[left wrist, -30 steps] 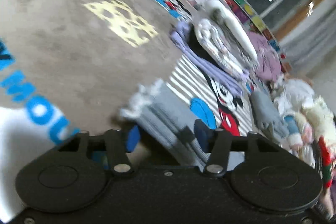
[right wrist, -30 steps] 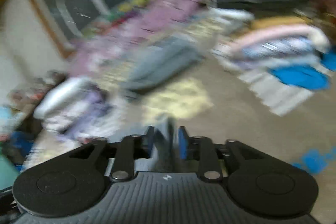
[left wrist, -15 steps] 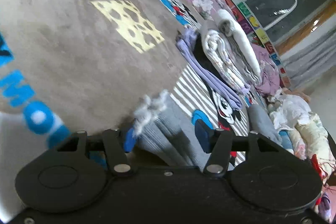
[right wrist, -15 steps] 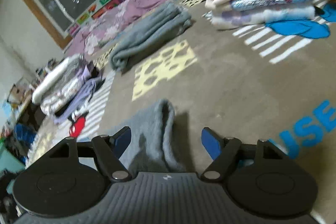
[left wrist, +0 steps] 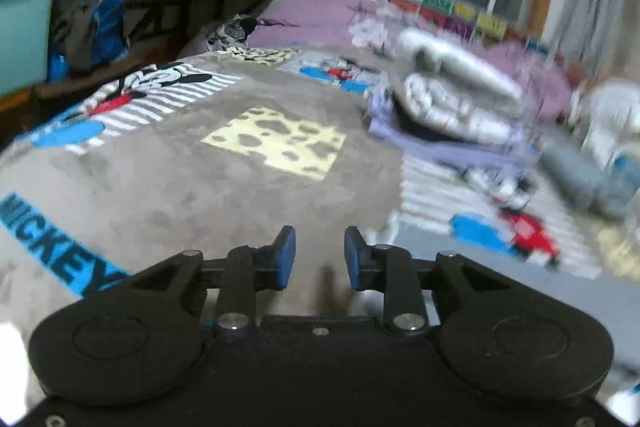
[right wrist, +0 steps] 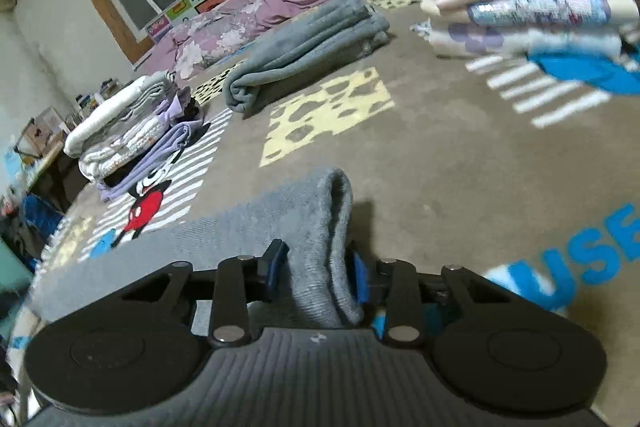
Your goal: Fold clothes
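The grey knit garment (right wrist: 256,227) lies on the cartoon-print blanket (right wrist: 440,155), spread flat to the left of the right gripper (right wrist: 316,269) and raised into a ridge of fabric that runs straight back between that gripper's blue fingers (right wrist: 276,263). The fingers are closing and already press the ridge from both sides, so the right hand has the cloth. The garment's long axis stretches away leftward from the pinched fold, toward the red-and-black mouse figure (right wrist: 146,205) printed on the blanket.

The left gripper (left wrist: 320,257) is nearly closed, its fingers (left wrist: 286,259) drawing together with nothing between them; only bare blanket shows in the gap. From it, the grey garment (left wrist: 460,259) lies off to the right and slightly beyond, so the left hand must travel that way to take the free end. The right hand is clearly the nearer one.

Beyond the garment, past the yellow cheese patch (right wrist: 328,111), a rolled grey blanket (right wrist: 308,51) lies across the bed. Left of the garment is a short stack of folded clothes (right wrist: 132,131); to the far right a taller stack (right wrist: 532,11). All stand well apart, and nothing blocks a fold across the open blanket.
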Tool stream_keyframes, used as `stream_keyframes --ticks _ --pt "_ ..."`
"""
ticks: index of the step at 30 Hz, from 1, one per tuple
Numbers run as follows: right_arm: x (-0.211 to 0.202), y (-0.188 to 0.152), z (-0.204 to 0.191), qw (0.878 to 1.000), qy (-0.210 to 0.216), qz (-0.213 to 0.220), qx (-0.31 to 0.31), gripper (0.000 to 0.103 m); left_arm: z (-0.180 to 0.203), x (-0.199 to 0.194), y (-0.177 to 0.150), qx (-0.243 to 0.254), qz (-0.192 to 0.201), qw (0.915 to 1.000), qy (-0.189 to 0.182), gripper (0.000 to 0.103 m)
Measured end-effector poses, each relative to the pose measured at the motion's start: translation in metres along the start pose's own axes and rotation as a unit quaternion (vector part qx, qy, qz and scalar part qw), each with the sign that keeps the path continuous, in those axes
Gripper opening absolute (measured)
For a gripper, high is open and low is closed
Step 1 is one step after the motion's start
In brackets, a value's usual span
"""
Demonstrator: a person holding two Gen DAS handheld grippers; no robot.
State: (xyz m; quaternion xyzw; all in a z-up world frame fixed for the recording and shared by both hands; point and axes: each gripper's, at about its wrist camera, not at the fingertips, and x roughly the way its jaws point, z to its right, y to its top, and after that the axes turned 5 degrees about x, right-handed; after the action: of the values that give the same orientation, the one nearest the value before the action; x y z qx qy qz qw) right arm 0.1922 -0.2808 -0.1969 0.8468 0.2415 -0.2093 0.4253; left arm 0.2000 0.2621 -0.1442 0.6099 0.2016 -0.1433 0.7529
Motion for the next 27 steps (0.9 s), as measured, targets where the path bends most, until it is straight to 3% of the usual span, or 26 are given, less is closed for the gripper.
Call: stream_keyframes --ticks 3,6,9,15,20,23,26,27 --pt "0.0 -0.001 0.002 1.0 0.006 0.002 0.014 0.042 -0.005 -0.006 0.004 -0.06 0.0 0.9966 -0.057 0.032" --pt "0.001 -0.003 0.006 0.999 0.019 0.006 0.031 0.05 -0.008 -0.005 0.004 -0.132 -0.018 0.9837 -0.121 0.042" --pt "0.002 -0.005 0.01 0.998 0.033 0.01 0.046 0.053 -0.007 0.008 0.006 -0.179 -0.042 0.9731 -0.139 0.042" --pt "0.002 -0.016 0.023 0.996 0.069 0.037 0.045 0.054 0.004 0.027 0.003 -0.183 -0.09 0.9721 -0.116 0.041" --pt "0.004 -0.018 0.025 0.995 0.078 0.047 0.039 0.054 0.017 0.036 -0.001 -0.148 -0.106 0.98 -0.08 0.039" --pt "0.005 -0.019 0.023 0.995 0.077 0.05 0.032 0.054 0.023 0.04 -0.004 -0.116 -0.101 0.9867 -0.053 0.031" --pt "0.005 -0.019 0.023 0.995 0.079 0.052 0.03 0.055 0.029 0.038 -0.003 -0.087 -0.08 0.9923 -0.037 0.006" --pt "0.006 -0.019 0.024 0.995 0.079 0.052 0.03 0.055 0.03 0.035 -0.001 -0.084 -0.071 0.9932 -0.037 0.005"
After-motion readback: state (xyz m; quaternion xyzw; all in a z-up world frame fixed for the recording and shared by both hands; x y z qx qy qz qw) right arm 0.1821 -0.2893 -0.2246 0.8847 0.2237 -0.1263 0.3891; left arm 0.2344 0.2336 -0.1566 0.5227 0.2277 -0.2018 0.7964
